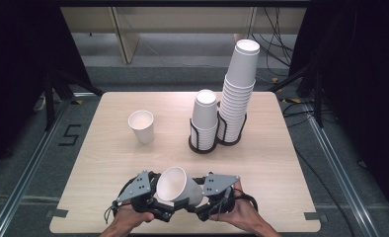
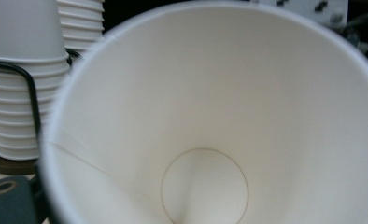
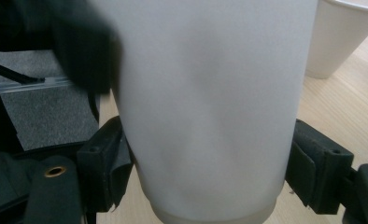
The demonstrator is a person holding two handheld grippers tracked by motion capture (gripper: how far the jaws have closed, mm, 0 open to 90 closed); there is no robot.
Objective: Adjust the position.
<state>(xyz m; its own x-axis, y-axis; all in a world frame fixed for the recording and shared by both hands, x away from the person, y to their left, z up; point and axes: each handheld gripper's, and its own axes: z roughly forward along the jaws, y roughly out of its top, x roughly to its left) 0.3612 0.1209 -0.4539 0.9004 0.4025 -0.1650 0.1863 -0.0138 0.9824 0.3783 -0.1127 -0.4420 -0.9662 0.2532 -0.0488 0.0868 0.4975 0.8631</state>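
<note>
Paper cup (image 1: 178,186), smooth white cone, pinched between right gripper (image 1: 202,200) fingers; left gripper (image 1: 150,200) fingers' state unclear.

Black digit "5", apparently taped, on the grey floor (image 1: 34,148) left of the table (image 1: 113,163)

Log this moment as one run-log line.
held: paper cup, tilted, mouth toward left gripper | right gripper: clamped on cup's sides | table: upright cup, two cup stacks in holders
</note>
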